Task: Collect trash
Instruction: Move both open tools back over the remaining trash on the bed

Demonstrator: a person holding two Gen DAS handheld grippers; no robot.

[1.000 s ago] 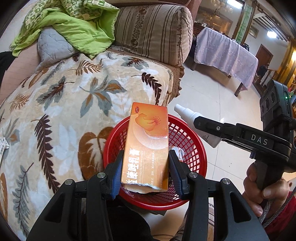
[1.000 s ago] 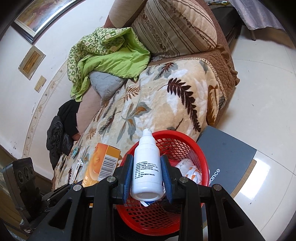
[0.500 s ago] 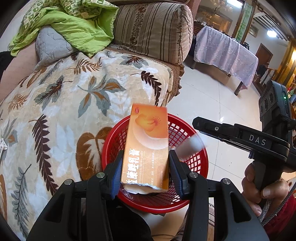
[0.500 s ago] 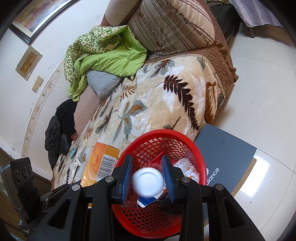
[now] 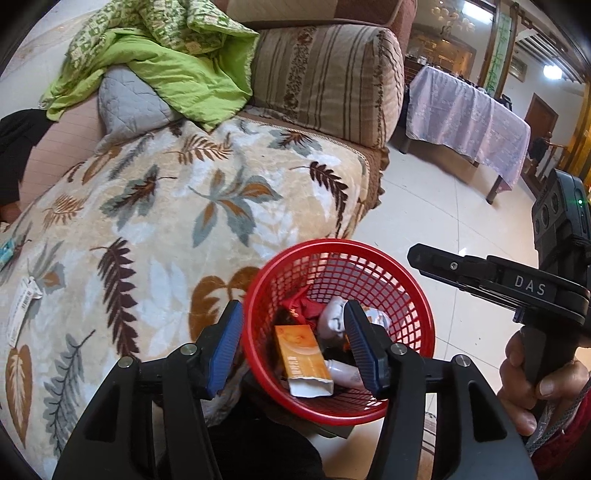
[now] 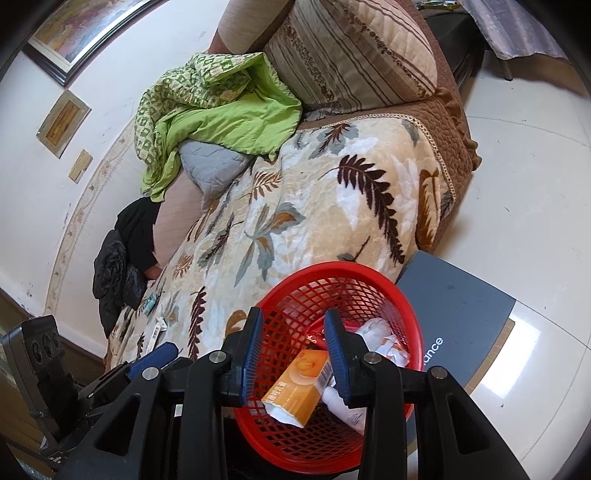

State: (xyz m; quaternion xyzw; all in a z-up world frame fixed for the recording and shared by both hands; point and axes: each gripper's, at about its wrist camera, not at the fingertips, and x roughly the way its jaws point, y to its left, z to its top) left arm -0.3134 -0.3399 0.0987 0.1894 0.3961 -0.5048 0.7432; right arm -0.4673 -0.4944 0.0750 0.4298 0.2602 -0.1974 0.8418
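Both wrist views close above red basket (image 5: 417,295) (image 6: 369,273), angled down. Left view faces sofa at 11 o'clock; right at 12. Shared: basket, leaf blanket (image 5: 147,221) (image 6: 295,221).

Ahead of me is a sofa (image 5: 373,162) under a leaf-print blanket (image 5: 166,229). At its far end a striped cushion (image 5: 325,81) stands upright, with a green quilt (image 5: 177,62) heaped on a grey pillow (image 5: 129,107) beside it. Dark clothes (image 6: 125,254) lie against the white wall (image 6: 33,192), where a framed picture (image 6: 85,29) hangs near the top. The tiled floor (image 5: 436,214) is pale and glossy. Across the room a table (image 5: 469,122) wears a lilac cloth, by a wooden door (image 5: 537,114) and a lit lamp (image 5: 552,70).
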